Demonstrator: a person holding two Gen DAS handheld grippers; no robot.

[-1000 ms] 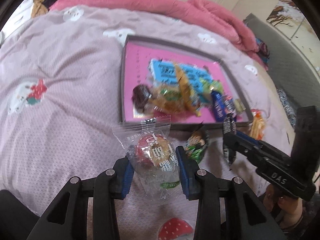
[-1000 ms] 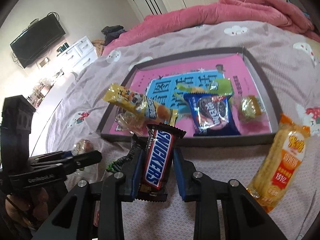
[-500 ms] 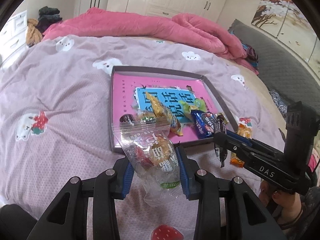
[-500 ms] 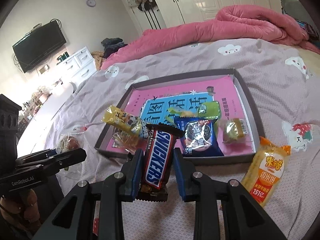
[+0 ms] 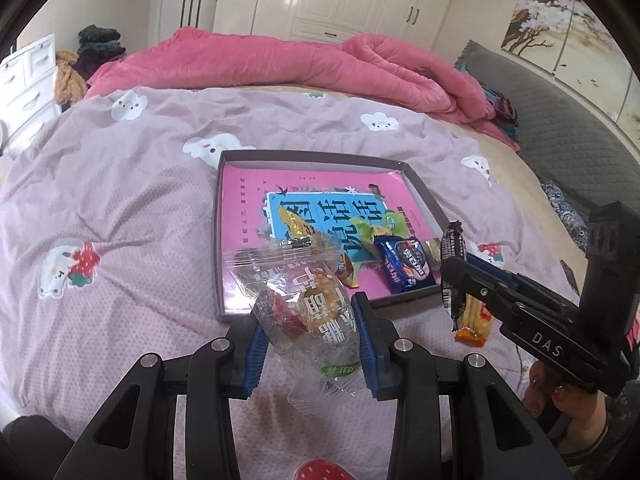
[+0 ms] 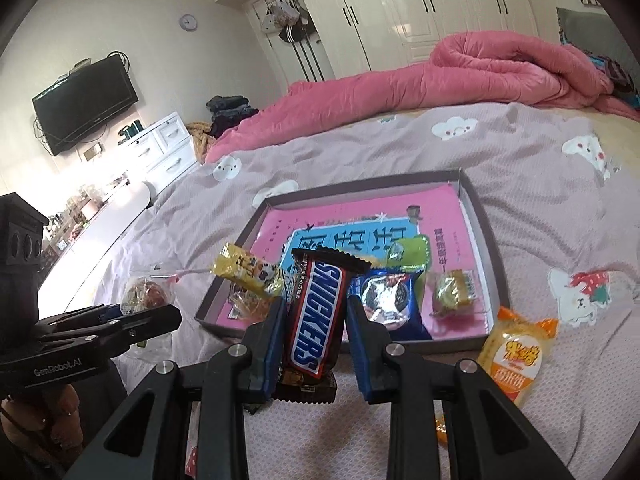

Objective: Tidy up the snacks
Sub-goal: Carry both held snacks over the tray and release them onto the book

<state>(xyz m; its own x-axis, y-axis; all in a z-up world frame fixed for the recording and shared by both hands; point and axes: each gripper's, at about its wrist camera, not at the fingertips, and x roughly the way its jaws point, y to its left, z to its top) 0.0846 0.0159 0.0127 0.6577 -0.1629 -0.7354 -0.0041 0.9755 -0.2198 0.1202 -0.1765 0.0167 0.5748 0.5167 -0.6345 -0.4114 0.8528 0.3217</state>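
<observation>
Gripping a clear-wrapped snack (image 5: 316, 304) in my left claw (image 5: 310, 336), both blue pads (image 5: 366, 336) pressed into the crinkled plastic. Packet held clear of the bedspread (image 5: 120, 240), just short of the near wall of the tray (image 5: 219, 240).

Right claw (image 6: 314, 340) clenched on a Snickers bar (image 6: 316, 312), bar standing roughly upright between the pads, its top end tilted toward the tray (image 6: 486, 240). Seen from the left wrist camera, the right claw (image 5: 454, 276) comes in from the right with the dark end of the bar (image 5: 452, 264) hanging off the tray's near right corner.

Tray sits on the purple cloud-print bedspread, pink sheet with a blue panel lining its floor. Inside, toward the near end: a blue Oreo packet (image 6: 386, 300), a green packet (image 6: 408, 252) behind it, a small gold-wrapped sweet (image 6: 454, 292) to the right, a yellow bar (image 6: 244, 272) leaning over the left wall.

Outside the tray, on the bedspread just off its near right corner: an orange and yellow packet (image 6: 516, 356), lying flat, not touching the tray as far as I can tell.

Pink quilt (image 5: 280, 64) bunched along the far side of the bed. White wardrobes (image 6: 400, 16) behind, TV (image 6: 86, 100) on the wall.
</observation>
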